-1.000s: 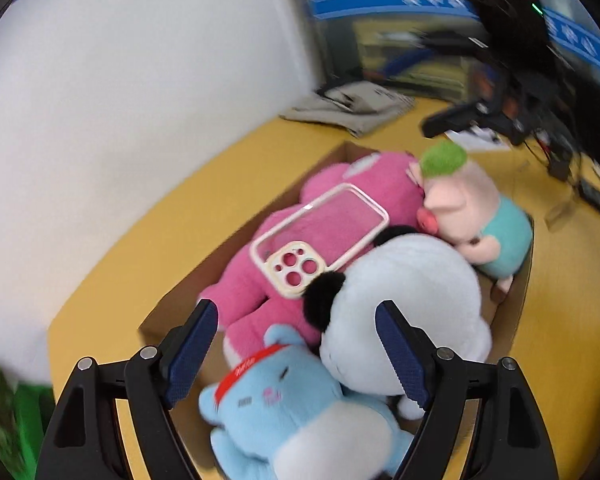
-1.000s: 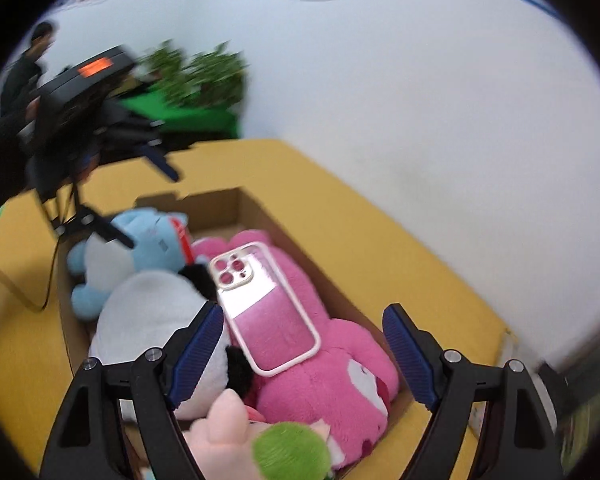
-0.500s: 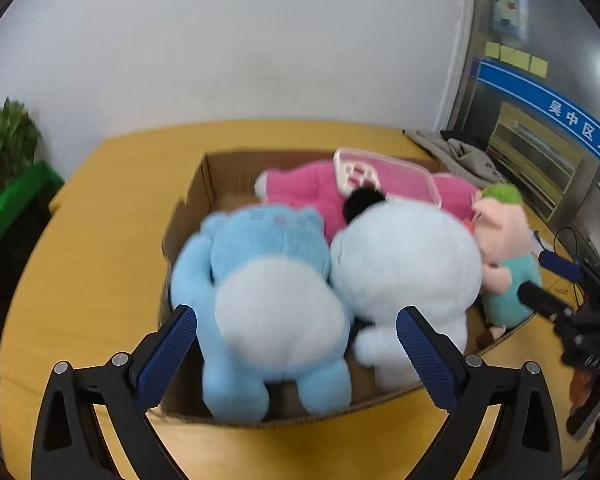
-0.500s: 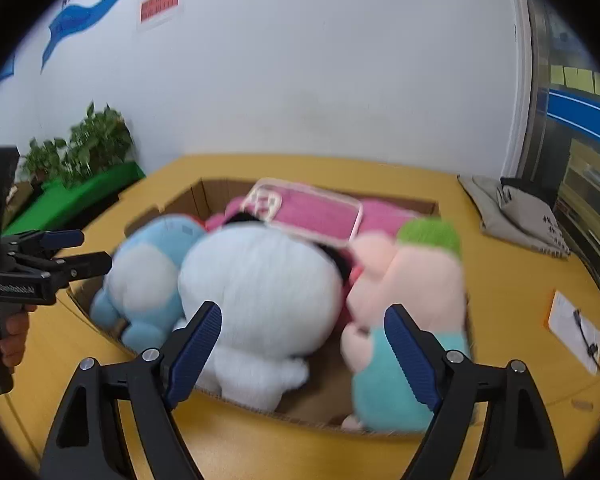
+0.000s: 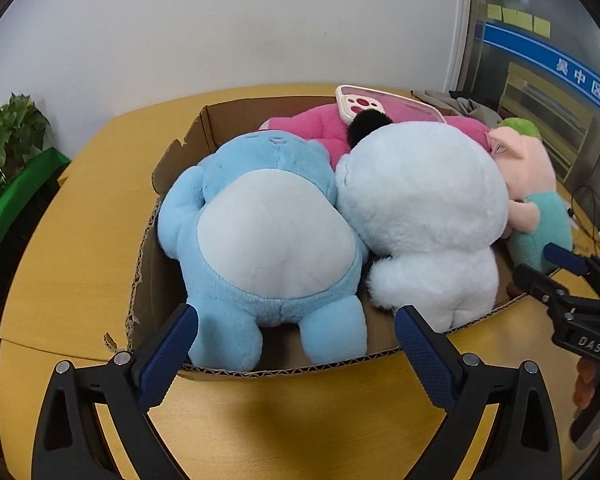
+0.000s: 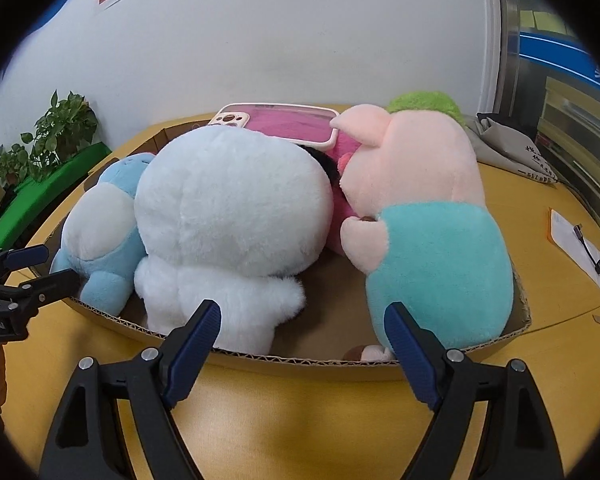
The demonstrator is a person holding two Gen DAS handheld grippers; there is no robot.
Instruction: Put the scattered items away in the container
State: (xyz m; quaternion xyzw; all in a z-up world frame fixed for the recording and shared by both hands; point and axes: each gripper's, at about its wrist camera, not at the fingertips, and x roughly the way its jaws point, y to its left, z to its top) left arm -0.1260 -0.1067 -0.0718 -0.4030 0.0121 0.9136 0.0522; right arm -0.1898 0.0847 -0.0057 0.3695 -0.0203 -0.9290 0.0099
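Left gripper (image 5: pixel 296 334): jaws spread wide, holding nothing, hovering just short of the near wall of the cardboard box (image 5: pixel 284 368). Right gripper (image 6: pixel 302 328): likewise released and empty, parked at the same near wall further along.

Contents, as we find them:
- blue plush (image 5: pixel 268 240), straight ahead of our left fingers, feet against the near wall.
- white plush (image 6: pixel 228 216), ahead and slightly left of our right fingers, pressed against the blue one.
- pig plush (image 6: pixel 424 216), pink head, teal body, green tuft, ahead-right of our right tool, standing at the box's end.
- pink plush (image 5: pixel 312 128), beyond the others, mostly hidden.
- phone case (image 6: pixel 276 122), clear with pale rim, resting on top of the pink plush at the far side.

Step in hand: we judge the gathering finished or nearly so; we see no loose toy outside the box. Our next move, if any, calls for a check of the table and perhaps pressing the tall toys lower, since they stand proud of the low walls and the case lies unsecured on top.

Surface: yellow table (image 5: pixel 72 248), with a grey folded cloth (image 6: pixel 512 148) and a white card with cable (image 6: pixel 576 244) off to our right. Room: white wall, potted plant (image 6: pixel 48 140) far left, blue-banded glass partition right.
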